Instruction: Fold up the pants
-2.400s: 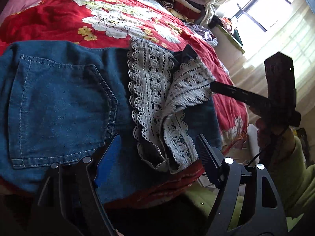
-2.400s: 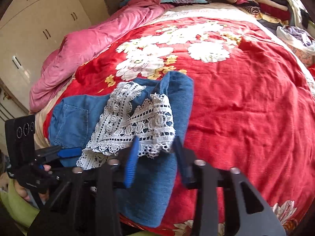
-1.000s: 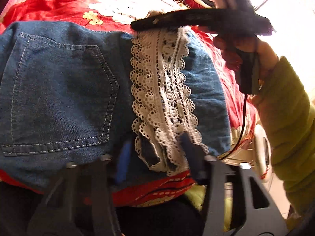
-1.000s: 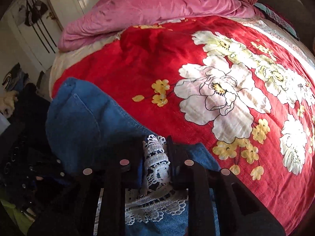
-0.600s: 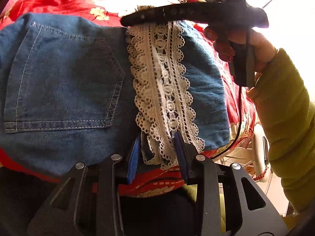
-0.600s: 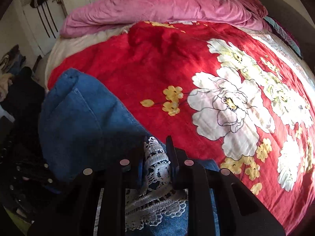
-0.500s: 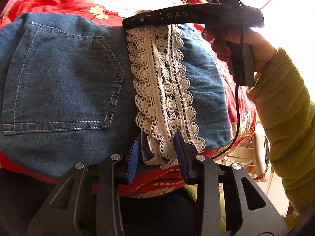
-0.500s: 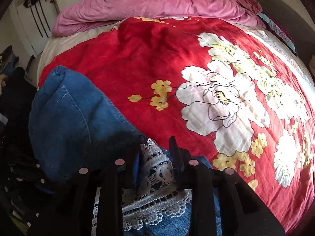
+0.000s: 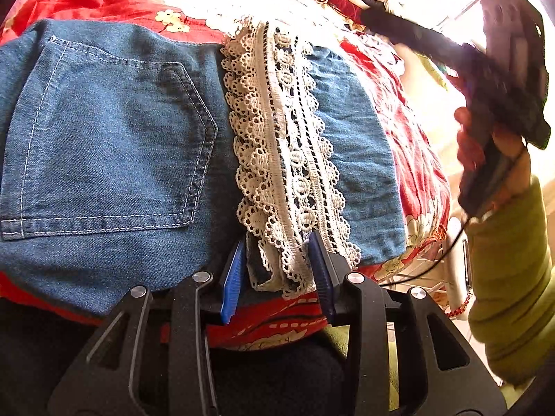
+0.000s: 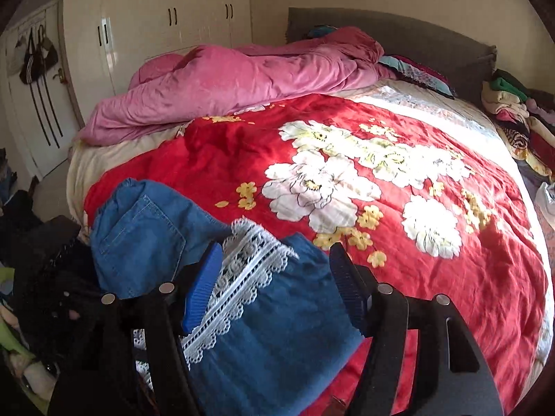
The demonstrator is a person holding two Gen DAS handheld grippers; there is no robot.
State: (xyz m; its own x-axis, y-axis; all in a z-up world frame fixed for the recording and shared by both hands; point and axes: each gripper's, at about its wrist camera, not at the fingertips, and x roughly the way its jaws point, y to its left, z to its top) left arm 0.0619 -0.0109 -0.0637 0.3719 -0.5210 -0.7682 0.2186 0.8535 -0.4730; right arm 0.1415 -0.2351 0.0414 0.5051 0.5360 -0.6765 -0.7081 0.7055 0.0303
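Blue denim pants (image 9: 114, 145) with a white lace hem (image 9: 288, 159) lie folded at the near edge of the bed, back pocket up. My left gripper (image 9: 277, 270) sits at the lace hem's near end, its blue pads apart on either side of the cloth and not pinching it. My right gripper (image 10: 274, 284) is open and empty, raised above the pants (image 10: 277, 339) and the lace (image 10: 242, 277). It also shows in the left wrist view (image 9: 485, 69), lifted off to the right.
The red flowered bedspread (image 10: 381, 208) covers the bed. A pink duvet (image 10: 242, 79) is bunched at the head. Stacked clothes (image 10: 520, 121) lie along the right side. White wardrobes (image 10: 156, 27) stand behind. Dark items (image 10: 41, 277) crowd the left bedside.
My right gripper has let go of the far end of the lace hem, opened and lifted up and away. My left gripper's pads have parted around the near end.
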